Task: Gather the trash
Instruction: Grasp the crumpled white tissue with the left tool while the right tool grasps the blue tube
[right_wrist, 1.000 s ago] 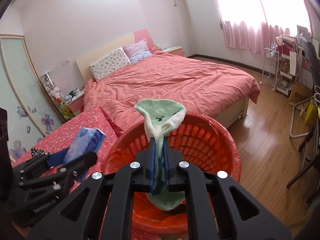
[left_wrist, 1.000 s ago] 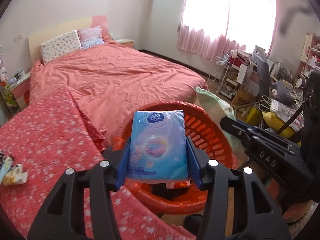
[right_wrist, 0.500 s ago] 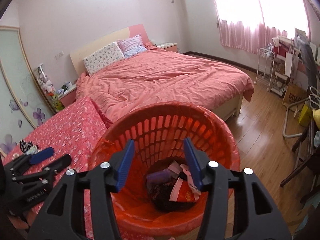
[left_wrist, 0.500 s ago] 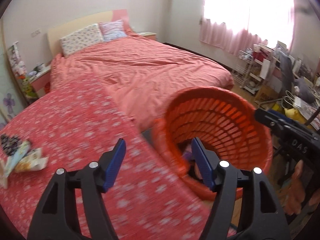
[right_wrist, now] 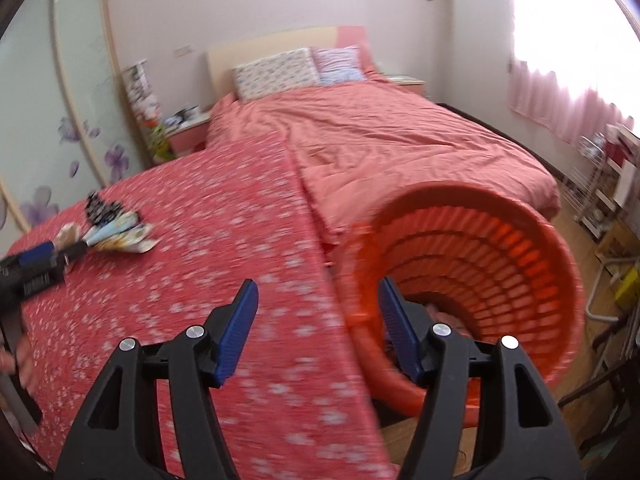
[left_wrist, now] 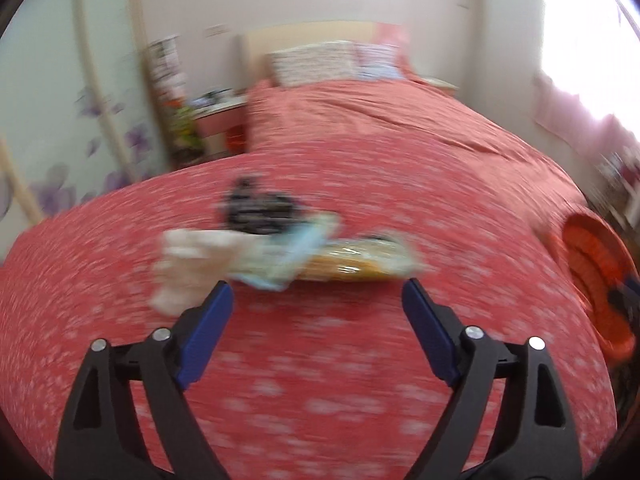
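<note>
Left gripper (left_wrist: 316,298): jaws spread wide and empty, having just been opening; nothing lies between them. It points down at a red flowered cloth (left_wrist: 320,380) that covers a flat surface.

Trash on the cloth, just beyond the left gripper: a small heap. It comprises a pale crumpled piece (left_wrist: 188,268) at the left, a light blue wrapper (left_wrist: 280,256) in the middle, a yellow packet (left_wrist: 360,260) at the right, and a black patterned item (left_wrist: 256,208) behind them. The pieces touch or overlap one another. The view is blurred, so no finer detail can be told.

Right gripper (right_wrist: 318,304): jaws parted and empty, having also just been opening. The left finger stands over the flowered cloth; the right finger stands before the rim of an orange basket (right_wrist: 560,264).

Basket: slatted plastic, set on the wooden floor (right_wrist: 576,224) against the edge of the cloth-covered surface, between it and the bed (right_wrist: 400,136). Some contents show dimly at its bottom, but cannot be told apart.

In the right wrist view the trash heap (right_wrist: 116,232) lies at the far left of the cloth, well apart from the basket, with the left gripper's fingers (right_wrist: 38,254) just beside it.
</note>
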Demonstrator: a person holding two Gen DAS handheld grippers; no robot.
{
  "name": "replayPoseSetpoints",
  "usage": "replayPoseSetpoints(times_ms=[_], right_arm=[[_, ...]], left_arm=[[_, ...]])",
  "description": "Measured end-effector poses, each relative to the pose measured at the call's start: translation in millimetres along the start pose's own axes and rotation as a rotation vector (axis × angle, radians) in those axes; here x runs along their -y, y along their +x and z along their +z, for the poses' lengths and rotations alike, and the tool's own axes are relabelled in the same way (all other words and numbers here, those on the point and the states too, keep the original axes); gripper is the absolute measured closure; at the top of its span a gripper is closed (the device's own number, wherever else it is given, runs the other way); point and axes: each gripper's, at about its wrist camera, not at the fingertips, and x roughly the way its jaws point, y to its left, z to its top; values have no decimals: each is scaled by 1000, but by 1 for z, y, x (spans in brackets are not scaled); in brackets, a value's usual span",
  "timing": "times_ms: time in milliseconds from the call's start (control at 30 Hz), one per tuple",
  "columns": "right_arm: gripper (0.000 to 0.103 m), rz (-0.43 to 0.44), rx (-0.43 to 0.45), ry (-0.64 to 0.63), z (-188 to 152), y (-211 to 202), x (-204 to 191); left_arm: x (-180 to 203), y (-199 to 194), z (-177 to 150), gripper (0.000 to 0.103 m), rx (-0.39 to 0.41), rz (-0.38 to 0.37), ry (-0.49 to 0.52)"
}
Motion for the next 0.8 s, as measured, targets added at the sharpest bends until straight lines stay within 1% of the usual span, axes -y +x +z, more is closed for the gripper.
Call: replayPoseSetpoints(times_ms=[100,167,233,300,367,400,533,633,700,733,800], right_arm=[[41,16,-7,-49,0,6,-27],[41,22,-8,-79,0,10,-42],[41,31,-13,-101,0,13,-55],[41,37,-19,-115,1,16,-64],[41,47,-29,-125,2,20,-73],[41,53,-34,-132,3,22,-77],[41,71,-49,-148,3,30,-94],[41,88,-60,-164,1,34,-106],[41,100,-63,-175,1,36,-114],[41,108,-65,-181,1,37,-119],[41,125,-72,-180,5,41,-128]], left_arm=[[-41,7,16,13,14,62,-97],[-61,18,31,13,0,87,-143],[-70,30,40,13,-28,91,-163],[-79,46,46,13,-72,113,-169],[-87,58,46,14,-108,124,-167],[-90,60,43,16,-120,119,-169],[-99,65,22,27,-174,60,-173],[-108,65,-2,30,-213,5,-170],[-116,63,-15,31,-225,6,-157],[-119,61,-20,34,-225,11,-149],[-123,57,-25,35,-209,40,-118]])
